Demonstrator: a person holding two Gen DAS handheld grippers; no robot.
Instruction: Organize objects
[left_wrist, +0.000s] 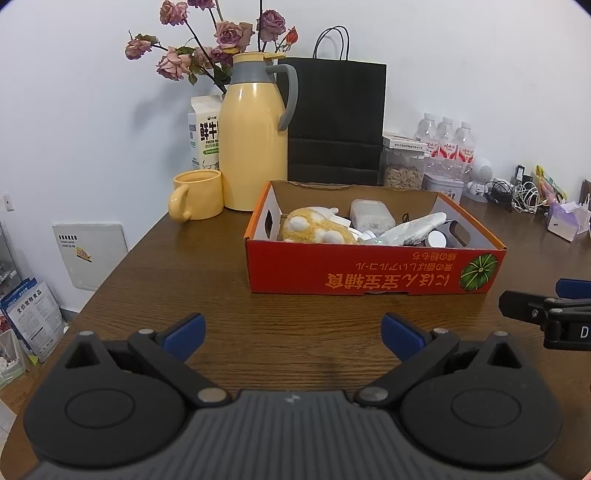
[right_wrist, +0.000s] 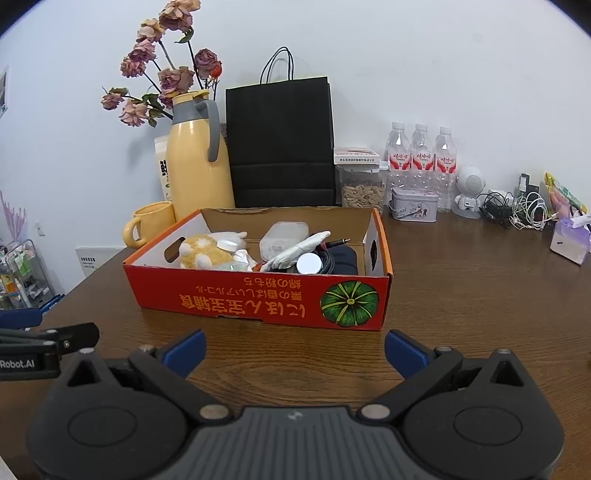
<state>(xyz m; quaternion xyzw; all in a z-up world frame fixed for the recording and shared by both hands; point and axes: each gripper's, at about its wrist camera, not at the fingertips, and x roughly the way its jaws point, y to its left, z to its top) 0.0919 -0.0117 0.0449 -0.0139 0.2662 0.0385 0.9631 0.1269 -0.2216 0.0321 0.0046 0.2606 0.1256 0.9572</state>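
A red cardboard box (left_wrist: 373, 271) (right_wrist: 258, 301) stands on the brown wooden table (left_wrist: 207, 280) (right_wrist: 480, 295). It holds a yellow plush toy (left_wrist: 314, 229) (right_wrist: 201, 253), a white plastic case (left_wrist: 371, 214) (right_wrist: 282, 238), a white crumpled wrapper (left_wrist: 415, 227) (right_wrist: 303, 249), a round white lid (right_wrist: 309, 264) and dark cables. My left gripper (left_wrist: 293, 334) is open and empty, in front of the box. My right gripper (right_wrist: 295, 350) is open and empty, also in front of the box. Each gripper shows at the edge of the other's view.
Behind the box stand a yellow thermos jug (left_wrist: 255, 140) (right_wrist: 197, 162), a yellow mug (left_wrist: 197, 199) (right_wrist: 149, 223), a milk carton (left_wrist: 205, 133), dried roses, a black paper bag (left_wrist: 334, 122) (right_wrist: 280, 144), a seed jar (right_wrist: 364, 186), water bottles (right_wrist: 421, 158), a tin (right_wrist: 413, 205) and tangled cables (right_wrist: 517, 208).
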